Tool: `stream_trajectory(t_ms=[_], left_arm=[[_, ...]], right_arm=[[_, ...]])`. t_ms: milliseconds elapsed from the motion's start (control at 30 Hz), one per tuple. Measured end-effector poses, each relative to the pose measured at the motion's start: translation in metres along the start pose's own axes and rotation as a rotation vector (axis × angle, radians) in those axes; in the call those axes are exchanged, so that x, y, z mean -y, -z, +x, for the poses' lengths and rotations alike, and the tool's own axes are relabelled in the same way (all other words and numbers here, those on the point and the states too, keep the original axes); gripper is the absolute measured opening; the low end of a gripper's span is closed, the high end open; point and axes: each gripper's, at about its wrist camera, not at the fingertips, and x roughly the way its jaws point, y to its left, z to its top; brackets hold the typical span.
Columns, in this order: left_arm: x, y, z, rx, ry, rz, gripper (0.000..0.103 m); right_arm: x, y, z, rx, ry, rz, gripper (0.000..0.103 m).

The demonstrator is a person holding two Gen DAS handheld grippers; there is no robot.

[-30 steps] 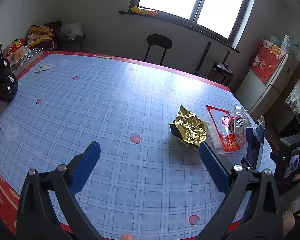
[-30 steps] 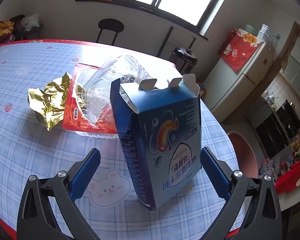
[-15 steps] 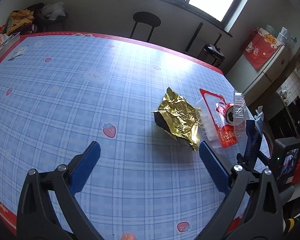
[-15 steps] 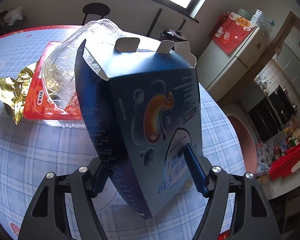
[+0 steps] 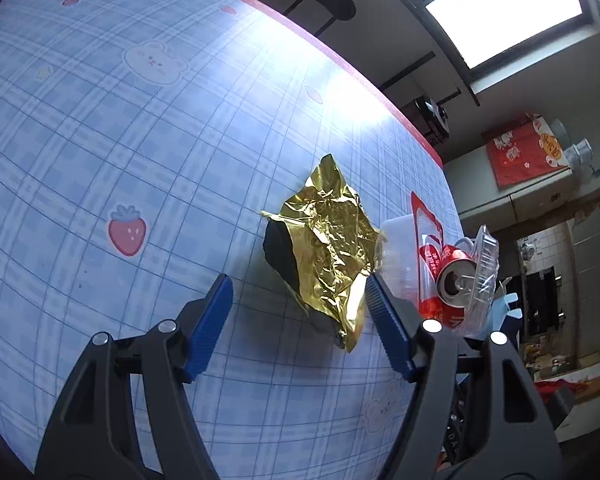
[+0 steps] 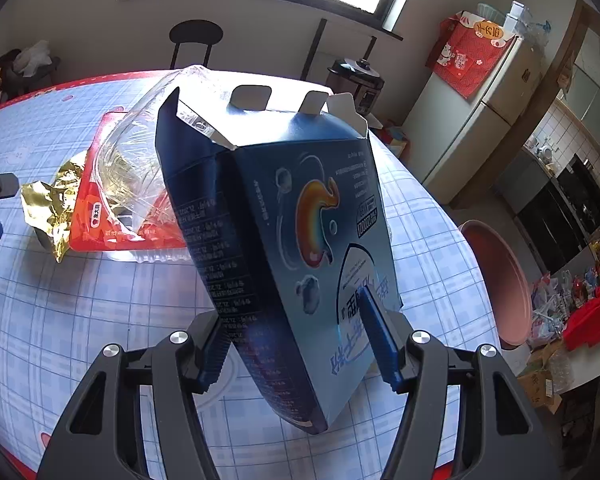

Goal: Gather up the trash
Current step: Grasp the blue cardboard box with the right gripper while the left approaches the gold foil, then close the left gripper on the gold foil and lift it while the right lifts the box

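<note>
Gripping blue carton [image 6: 284,240], right gripper [image 6: 296,344]; left gripper [image 5: 298,320] wide, gold wrapper [image 5: 324,256] just ahead.

Tablecloth [image 5: 148,128]: smooth, slightly glossy plastic-looking sheet, printed blue plaid; it throws a bright glare under the window.

Gold wrapper [image 5: 328,240]: crumpled metallic foil, highly reflective, creased all over.

Clear container [image 6: 148,160]: thin transparent plastic, glossy, wrinkled.

Red package [image 6: 100,224]: glossy printed film.

Can [image 5: 456,280]: metal, shiny top.

Blue box [image 6: 292,240]: printed cardboard, smooth satin finish, white uncoated inside flaps.

Left gripper [image 5: 298,308] and right gripper [image 6: 294,338]: 2 fingers each, matt black plastic with ribbed blue pads [image 5: 210,320].
</note>
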Motion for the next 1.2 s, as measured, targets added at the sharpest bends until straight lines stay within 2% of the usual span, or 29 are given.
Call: stream_trajectory(t_ms=[167, 467, 533, 600, 667, 700, 833, 1200], left_arm=[[-0.01, -0.007, 0.022, -0.024, 0.066, -0.136, 0.067], [-0.012, -0.015, 0.044, -0.008, 0.141, -0.248, 0.067], [-0.006, -0.016, 0.048, -0.001, 0.134, -0.227, 0.067], [0.0, -0.015, 0.054, -0.011, 0.098, -0.197, 0.051], [0.003, -0.014, 0.059, -0.025, 0.067, -0.189, 0.029], [0.002, -0.013, 0.06, -0.026, 0.065, -0.19, 0.03], [0.007, -0.009, 0.05, 0.014, 0.033, -0.128, 0.019], [0.013, -0.008, -0.021, 0.171, -0.01, 0.039, 0.016]], right_arm=[[0.003, 0.001, 0.001, -0.001, -0.013, 0.0, 0.06], [0.009, 0.0, 0.0, -0.007, -0.046, 0.009, 0.06], [0.009, 0.0, 0.0, -0.005, -0.049, 0.007, 0.06], [0.009, 0.001, 0.0, -0.003, -0.052, 0.004, 0.06], [0.012, 0.001, -0.001, -0.004, -0.06, 0.009, 0.06], [0.013, 0.001, -0.002, -0.002, -0.068, 0.013, 0.06], [0.02, 0.002, -0.009, 0.007, -0.102, 0.025, 0.057], [0.055, 0.007, -0.036, 0.034, -0.241, 0.125, 0.045]])
